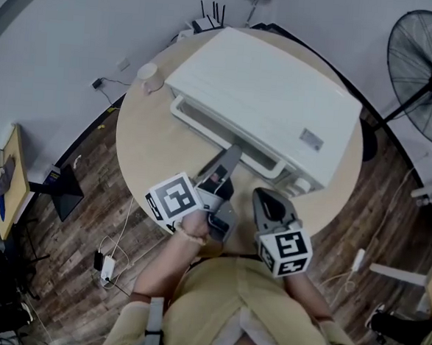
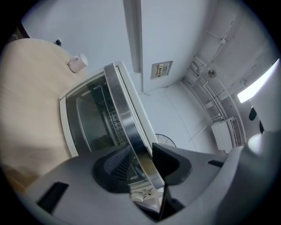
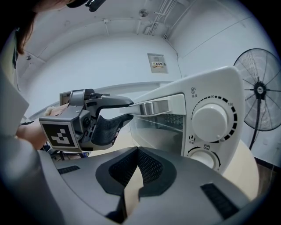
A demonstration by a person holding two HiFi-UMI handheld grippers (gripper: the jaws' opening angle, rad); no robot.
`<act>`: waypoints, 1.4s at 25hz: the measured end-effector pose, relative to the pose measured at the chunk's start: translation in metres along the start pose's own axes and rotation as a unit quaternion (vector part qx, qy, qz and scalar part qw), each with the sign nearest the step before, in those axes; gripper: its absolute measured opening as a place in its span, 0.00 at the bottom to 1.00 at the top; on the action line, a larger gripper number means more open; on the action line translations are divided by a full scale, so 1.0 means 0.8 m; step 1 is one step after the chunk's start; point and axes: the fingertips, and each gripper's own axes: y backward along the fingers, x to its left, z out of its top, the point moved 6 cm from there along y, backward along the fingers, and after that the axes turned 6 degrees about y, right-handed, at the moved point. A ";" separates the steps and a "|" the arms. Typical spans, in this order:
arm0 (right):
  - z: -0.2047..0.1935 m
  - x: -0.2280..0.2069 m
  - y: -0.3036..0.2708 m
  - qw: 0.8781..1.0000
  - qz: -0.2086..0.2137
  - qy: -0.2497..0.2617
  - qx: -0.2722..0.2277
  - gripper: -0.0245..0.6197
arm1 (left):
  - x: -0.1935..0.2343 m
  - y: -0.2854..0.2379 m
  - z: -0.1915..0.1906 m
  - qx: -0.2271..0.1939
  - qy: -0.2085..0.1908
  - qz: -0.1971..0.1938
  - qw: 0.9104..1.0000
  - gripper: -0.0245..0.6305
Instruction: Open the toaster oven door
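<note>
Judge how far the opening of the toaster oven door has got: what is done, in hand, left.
Done: the left gripper is shut on the door handle, the bar between its fingers. In hand: the pull; the door looks upright against the toaster oven, no gap visible. Left: swinging the door down. The right gripper is shut, empty, apart from the oven.
</note>
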 end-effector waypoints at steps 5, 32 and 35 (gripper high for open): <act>-0.006 -0.002 0.004 1.000 0.009 0.005 0.005 0.04 | 0.000 0.001 -0.005 -0.013 0.015 -0.011 1.000 0.26; -0.023 0.015 0.030 0.997 0.068 0.019 0.019 0.04 | 0.016 0.066 -0.025 -0.070 -0.010 0.058 0.996 0.25; -0.026 0.021 0.031 0.997 0.077 0.021 0.020 0.04 | 0.018 0.075 -0.028 -0.074 -0.009 0.064 0.995 0.25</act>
